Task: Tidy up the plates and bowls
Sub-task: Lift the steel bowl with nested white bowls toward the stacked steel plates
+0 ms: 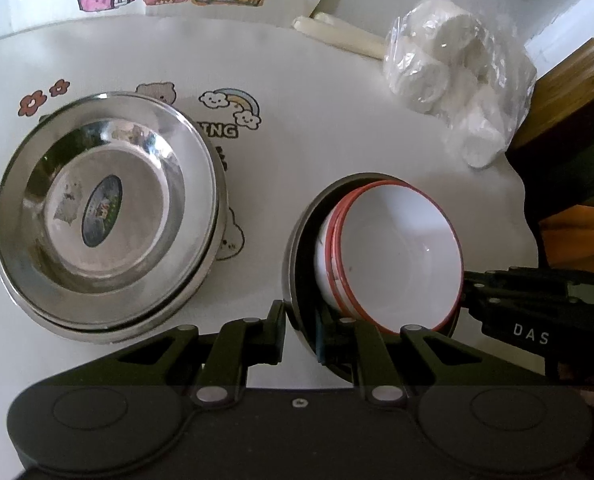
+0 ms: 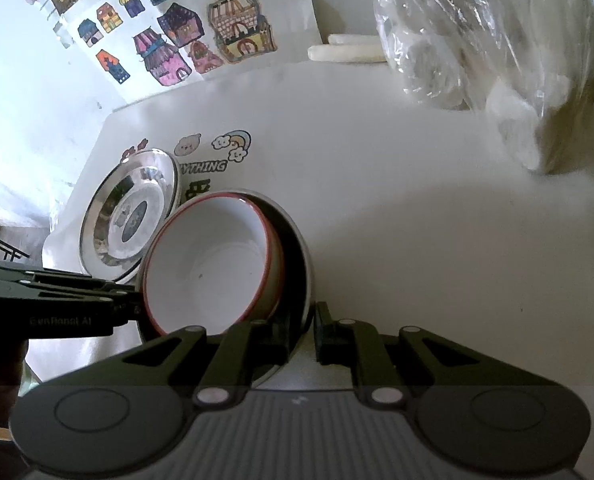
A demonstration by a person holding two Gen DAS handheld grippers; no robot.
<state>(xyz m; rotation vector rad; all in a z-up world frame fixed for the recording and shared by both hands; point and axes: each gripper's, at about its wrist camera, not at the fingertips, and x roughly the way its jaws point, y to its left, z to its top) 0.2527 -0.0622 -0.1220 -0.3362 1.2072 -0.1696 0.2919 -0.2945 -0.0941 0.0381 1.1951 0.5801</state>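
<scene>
Left wrist view: the left gripper (image 1: 300, 330) pinches the rim of a dark-walled steel bowl (image 1: 297, 256) that is tipped steeply on the white printed tablecloth (image 1: 337, 128). Nested inside the bowl are white bowls with red rims (image 1: 397, 256), at least two judging by the doubled red edges. To the left lies a stack of shiny stainless-steel plates (image 1: 105, 216), an oval sticker at the centre of the top one (its print is too small to read). The cloth's cartoon print shows the letters "ING" beside a rainbow and clouds. The other gripper reaches in from the right, its black body marked "DAS".

In the right wrist view, the right gripper (image 2: 301, 332) is clamped on the opposite edge of the same steel bowl. The cloth reads "YTHING" here, and the left tool's body carries faint lettering, roughly "GenRobot AI". A clear plastic bag of white items (image 2: 477, 52) sits at the far right, with pale sticks (image 2: 345, 50) beside it.
</scene>
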